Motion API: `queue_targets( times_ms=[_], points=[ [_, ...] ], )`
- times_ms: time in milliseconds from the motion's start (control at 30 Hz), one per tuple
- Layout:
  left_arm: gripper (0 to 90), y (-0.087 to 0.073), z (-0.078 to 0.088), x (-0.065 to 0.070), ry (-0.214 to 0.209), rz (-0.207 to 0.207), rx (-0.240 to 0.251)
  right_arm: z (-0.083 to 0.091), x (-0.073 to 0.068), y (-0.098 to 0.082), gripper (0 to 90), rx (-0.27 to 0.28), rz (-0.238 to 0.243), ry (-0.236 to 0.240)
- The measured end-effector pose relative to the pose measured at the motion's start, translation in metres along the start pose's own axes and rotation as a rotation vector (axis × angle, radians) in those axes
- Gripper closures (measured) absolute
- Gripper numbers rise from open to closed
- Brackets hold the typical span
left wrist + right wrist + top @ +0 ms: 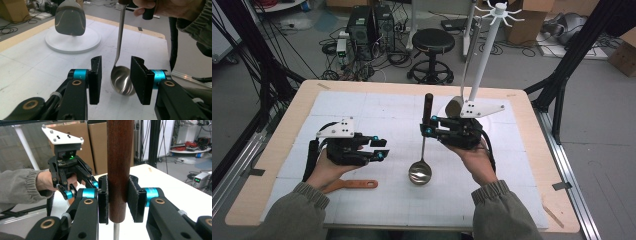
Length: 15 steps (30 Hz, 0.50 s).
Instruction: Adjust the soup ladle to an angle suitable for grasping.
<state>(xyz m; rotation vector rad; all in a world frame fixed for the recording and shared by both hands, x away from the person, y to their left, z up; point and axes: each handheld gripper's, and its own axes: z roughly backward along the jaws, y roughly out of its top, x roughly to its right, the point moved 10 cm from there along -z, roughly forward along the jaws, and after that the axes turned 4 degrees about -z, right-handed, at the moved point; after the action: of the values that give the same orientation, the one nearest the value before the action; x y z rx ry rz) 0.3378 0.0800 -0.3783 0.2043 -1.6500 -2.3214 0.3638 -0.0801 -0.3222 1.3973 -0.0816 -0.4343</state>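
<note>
High view shows the broad pale wooden surface [272,145] with its white gridded mat, and at its far side a white round-based utensil stand [484,60] whose tall post ends in a ring of hooks; a steel spatula [455,106] hangs from it, its blade just above the base. Next in size are the two hand-held grippers. The right gripper [117,200] has its fingers [135,197] pressed against the dark brown wooden handle of a long steel ladle [420,171], carrying it upright between the two hands, handle uppermost and bowl hanging low over the mat. The left gripper [116,80] stands well apart from the ladle in the high view; its fingers [96,77] are parted a moderate way and grip nothing, though in the left gripper view the ladle's shiny bowl [122,80] shows in the gap, farther off. Smallest, an orange flat handle [352,184] lies on the mat just under the left forearm

By my reading, the step in hand is carrying the ladle toward the stand. The next move would call for raising it and bringing the handle's end up to a free hook, clear of the hanging spatula
</note>
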Motion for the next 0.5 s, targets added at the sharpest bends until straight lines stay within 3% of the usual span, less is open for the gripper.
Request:
queue_targets(
  times_ms=[300,500],
  points=[
    [55.0,-0.007,0.014,-0.001,0.005,0.000,0.000,0.014,0.011,0.002,73.4,-0.008,-0.004,-0.033],
    [49.3,-0.014,0.023,-0.002,0.031,0.005,0.002,0.022,0.018,0.005,73.5,-0.013,-0.004,-0.055]
  ],
)
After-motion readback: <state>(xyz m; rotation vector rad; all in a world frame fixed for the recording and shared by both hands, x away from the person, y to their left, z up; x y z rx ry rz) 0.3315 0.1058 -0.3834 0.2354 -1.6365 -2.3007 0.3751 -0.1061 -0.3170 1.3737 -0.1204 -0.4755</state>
